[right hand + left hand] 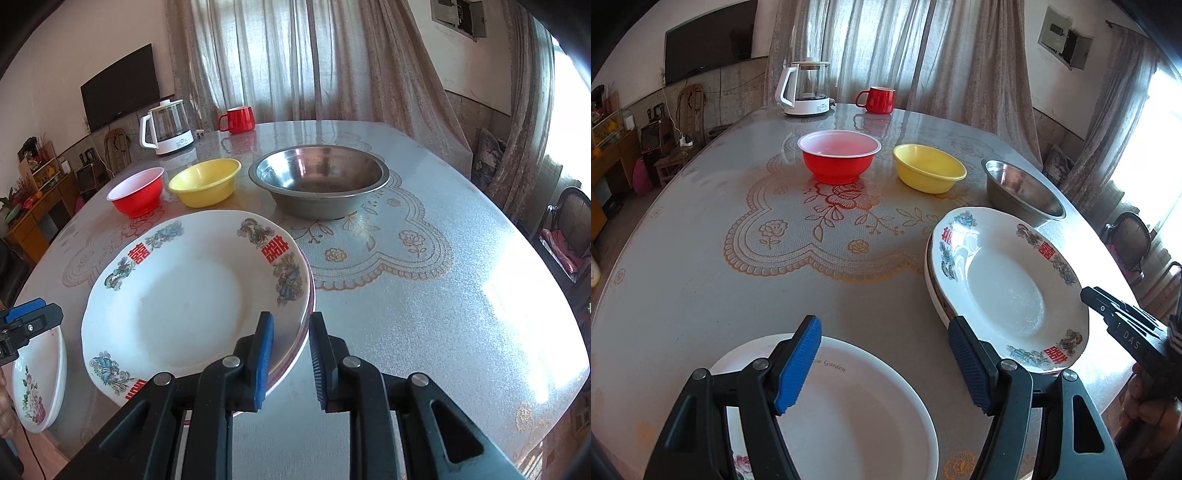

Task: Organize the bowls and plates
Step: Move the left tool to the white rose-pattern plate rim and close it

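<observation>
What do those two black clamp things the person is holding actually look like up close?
Both are alike. The left gripper and the right gripper have angular black plastic linkage arms with triangular cut-outs, joined by round silver pivot pins. Each finger ends in a blue ridged rubber pad. The right one's side bears white lettering, "DAS". No cables show.

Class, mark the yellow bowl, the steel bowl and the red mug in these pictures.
yellow bowl [929, 168], left wrist view, inner wall.
steel bowl [319, 175], right wrist view, inside bottom.
red mug [881, 99], left wrist view, outer side.
</observation>
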`<state>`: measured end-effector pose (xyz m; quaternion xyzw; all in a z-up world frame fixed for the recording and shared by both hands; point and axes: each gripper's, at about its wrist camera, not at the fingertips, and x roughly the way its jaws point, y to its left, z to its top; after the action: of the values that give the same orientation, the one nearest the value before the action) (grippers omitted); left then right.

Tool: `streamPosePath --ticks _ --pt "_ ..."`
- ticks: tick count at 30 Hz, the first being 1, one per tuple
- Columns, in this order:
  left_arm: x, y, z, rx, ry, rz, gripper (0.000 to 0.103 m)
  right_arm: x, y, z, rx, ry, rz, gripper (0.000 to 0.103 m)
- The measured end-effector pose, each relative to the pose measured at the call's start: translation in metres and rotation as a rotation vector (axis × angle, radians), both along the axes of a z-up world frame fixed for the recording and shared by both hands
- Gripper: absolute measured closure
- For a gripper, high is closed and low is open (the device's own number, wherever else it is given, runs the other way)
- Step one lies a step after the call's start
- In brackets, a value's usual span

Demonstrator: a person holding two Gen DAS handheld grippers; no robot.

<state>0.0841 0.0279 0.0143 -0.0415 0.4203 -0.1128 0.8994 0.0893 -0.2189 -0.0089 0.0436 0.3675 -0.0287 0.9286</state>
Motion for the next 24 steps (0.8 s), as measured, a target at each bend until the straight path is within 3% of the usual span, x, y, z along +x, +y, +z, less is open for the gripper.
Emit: streamPosePath --ticks 4,9,14,19,24 --pt "-0.001 0.006 0.001 -0.007 -0.004 0.011 0.032 -0.006 -0.001 0.009 0.006 -0.036 -0.013 0.081" --pt "-0.003 0.013 0.001 -0.011 -0.006 0.025 0.032 -0.019 0.005 0.026 0.065 -0.1 0.05 0.079" --pt "-0.005 0.023 0.002 -0.023 -0.005 0.041 0.032 -0.029 0.028 0.039 0.131 -0.13 0.208 0.078" --pt "-0.009 0.045 0.01 -0.061 -0.023 0.073 0.032 -0.037 0.071 0.039 0.2 -0.09 0.436 0.078" --pt "-0.014 0.083 0.015 -0.12 -0.025 0.129 0.03 -0.037 0.111 0.018 0.274 -0.003 0.564 0.078"
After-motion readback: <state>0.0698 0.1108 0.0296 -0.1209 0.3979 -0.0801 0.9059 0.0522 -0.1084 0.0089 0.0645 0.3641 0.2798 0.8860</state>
